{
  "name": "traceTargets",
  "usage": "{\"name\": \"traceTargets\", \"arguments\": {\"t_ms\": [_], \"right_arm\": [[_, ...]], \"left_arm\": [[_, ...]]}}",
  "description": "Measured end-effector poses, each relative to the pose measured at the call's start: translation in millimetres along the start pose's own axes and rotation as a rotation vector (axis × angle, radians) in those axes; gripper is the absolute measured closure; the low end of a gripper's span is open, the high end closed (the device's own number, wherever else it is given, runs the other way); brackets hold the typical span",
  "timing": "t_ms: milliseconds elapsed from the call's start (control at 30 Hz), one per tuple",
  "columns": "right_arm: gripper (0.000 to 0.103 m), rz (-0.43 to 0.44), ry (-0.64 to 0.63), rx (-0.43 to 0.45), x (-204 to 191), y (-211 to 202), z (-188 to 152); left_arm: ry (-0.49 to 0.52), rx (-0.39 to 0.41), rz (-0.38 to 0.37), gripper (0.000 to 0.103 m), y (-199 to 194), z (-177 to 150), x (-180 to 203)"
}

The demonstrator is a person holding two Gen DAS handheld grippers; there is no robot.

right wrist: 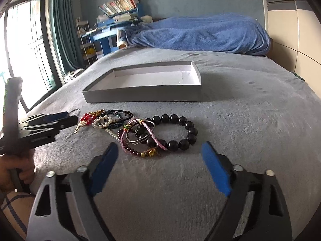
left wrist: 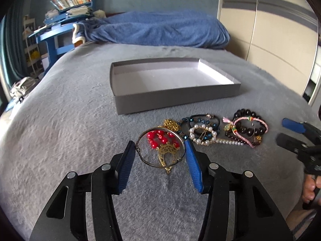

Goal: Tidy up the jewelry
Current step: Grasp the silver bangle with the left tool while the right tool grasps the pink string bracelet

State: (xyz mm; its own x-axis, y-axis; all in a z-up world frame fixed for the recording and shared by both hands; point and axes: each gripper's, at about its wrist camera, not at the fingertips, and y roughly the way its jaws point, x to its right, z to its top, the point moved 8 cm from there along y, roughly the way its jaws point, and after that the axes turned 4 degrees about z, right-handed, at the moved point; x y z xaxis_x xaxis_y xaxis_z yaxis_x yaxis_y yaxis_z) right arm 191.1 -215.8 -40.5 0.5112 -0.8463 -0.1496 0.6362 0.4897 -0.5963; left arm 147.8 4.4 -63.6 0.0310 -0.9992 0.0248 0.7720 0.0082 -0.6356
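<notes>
Nearest, the left gripper (left wrist: 160,150) has its two blue pads on either side of a thin metal bangle (left wrist: 161,147) that lies flat on the grey blanket (left wrist: 60,120). The jaws are partly closed around the ring; the left pad seems to touch its rim, but I cannot tell if the right pad presses it. Inside the bangle lie red beads (left wrist: 158,138) and a gold pendant (left wrist: 167,154).

The right gripper (right wrist: 159,150) is spread wide and holds nothing. Just beyond its pads is a bracelet of large black beads (right wrist: 180,132), tangled with a pink cord bracelet (right wrist: 152,138) and a metal ring (right wrist: 140,132). A pearl bracelet (left wrist: 202,135) and dark blue bead bracelets (left wrist: 202,120) lie between the two groups, all in one row on the blanket.

Farther back stands a shallow grey box (left wrist: 176,98), open, white inside, apart from the jewelry. Behind it a blue blanket (left wrist: 160,30) is heaped at the head of the bed.
</notes>
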Motion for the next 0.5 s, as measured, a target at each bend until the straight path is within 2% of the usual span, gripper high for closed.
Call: {"name": "traceTargets", "arguments": {"t_ms": [167,267,333,400,467,500], "right_arm": [[0.024,-0.004,-0.031,-0.045,-1,19,9],[0.032,-0.010,-0.060,-0.078,-4,32,12],[0.046,-0.015,-0.074,-0.095,-4,39,13],[0.088,-0.012,-0.075,-0.115,-4,45,14],[0.100,-0.003,-0.064,-0.106,-4,44,16],[0.100,0.002,-0.057,-0.096,-4,41,18]], "left_arm": [[-0.009,0.013,-0.017,0.051,-1,1,0],[-0.021,0.010,-0.016,0.051,1,2,-4],[-0.031,0.009,-0.017,0.051,2,2,-5],[-0.036,0.006,-0.016,0.051,3,2,-7],[-0.036,0.008,-0.016,0.051,2,2,-8],[-0.037,0.010,-0.017,0.051,2,2,-8]]}}
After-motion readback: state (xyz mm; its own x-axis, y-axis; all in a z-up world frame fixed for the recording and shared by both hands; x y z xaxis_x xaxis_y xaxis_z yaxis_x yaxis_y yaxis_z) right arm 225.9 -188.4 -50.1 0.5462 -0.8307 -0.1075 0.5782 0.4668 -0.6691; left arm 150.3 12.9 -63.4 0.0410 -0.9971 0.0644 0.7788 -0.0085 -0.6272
